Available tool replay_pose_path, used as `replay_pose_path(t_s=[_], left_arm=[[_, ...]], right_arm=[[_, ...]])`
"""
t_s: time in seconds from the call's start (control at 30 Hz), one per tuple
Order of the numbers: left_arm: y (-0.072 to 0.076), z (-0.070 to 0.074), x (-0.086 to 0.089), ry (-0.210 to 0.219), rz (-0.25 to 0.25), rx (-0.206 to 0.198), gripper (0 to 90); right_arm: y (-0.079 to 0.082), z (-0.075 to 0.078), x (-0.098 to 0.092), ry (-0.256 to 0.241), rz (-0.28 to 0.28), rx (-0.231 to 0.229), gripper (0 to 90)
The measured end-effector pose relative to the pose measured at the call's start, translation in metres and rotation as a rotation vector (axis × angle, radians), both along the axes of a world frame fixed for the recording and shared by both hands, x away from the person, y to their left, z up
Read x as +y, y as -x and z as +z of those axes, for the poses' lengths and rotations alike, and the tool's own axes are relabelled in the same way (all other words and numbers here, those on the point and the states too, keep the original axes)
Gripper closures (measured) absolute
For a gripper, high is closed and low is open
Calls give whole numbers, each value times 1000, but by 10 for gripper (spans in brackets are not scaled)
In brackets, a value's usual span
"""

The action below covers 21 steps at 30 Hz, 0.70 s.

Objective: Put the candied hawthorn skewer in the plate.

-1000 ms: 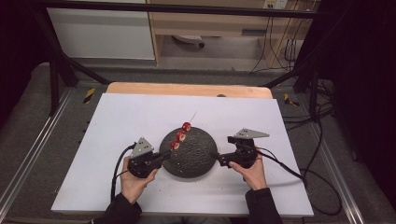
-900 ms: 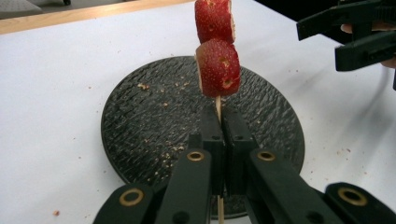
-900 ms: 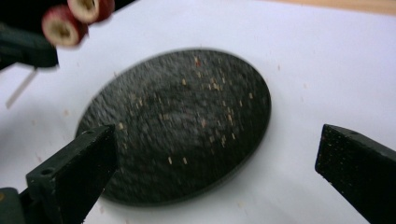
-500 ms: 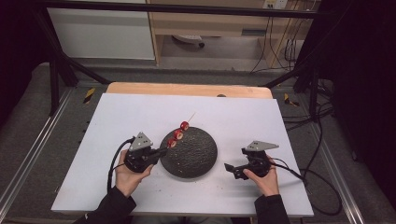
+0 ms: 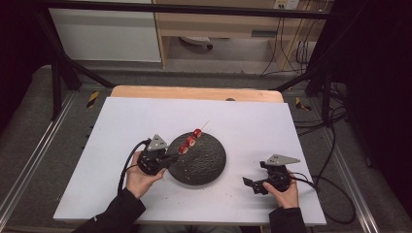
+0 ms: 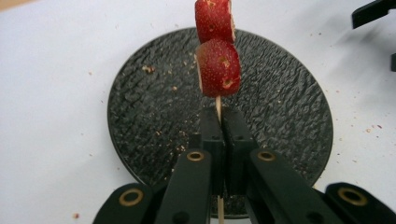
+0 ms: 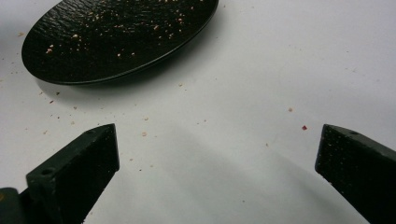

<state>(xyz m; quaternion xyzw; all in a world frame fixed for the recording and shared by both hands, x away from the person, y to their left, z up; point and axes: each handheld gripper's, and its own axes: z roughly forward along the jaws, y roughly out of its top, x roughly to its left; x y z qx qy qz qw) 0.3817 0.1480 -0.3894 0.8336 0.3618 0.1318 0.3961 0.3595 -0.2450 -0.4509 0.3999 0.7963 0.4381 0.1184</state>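
Skewer (image 5: 190,141) is the thing we watch: a thin wooden stick carrying two strawberry pieces (image 6: 217,66), held slanting above the near-left part of the black plate (image 5: 206,165), its bare tip reaching out past the plate's far rim. We see open room on every side of the plate; bare white board (image 5: 252,126) stretches away from it toward the far wooden table edge (image 5: 197,92) and toward both side edges, with nothing standing in the way. We note fine crumbs scattered on the plate's rough surface and on the board beside it. Beyond the table from the plate lie a grey floor, black frame posts and hanging cables. Our left gripper (image 5: 167,157) sits at the plate's left rim, its jaws pressed together on the stick just below the lower strawberry piece. Our right gripper (image 5: 249,183) rests on the board to the right of the plate, apart from its rim, its jaws spread wide around nothing.
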Motion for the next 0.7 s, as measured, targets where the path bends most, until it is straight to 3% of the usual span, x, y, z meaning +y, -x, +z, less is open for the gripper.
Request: replay_pose_path(t_s=[0.43, 0.7], left_arm=[[-6, -24, -22, -103, 22, 72, 882], [-10, -33, -32, -139, 31, 95, 883]], right_arm=[[2, -1, 0, -5, 8, 3, 5], [2, 0, -3, -22, -1, -5, 6]])
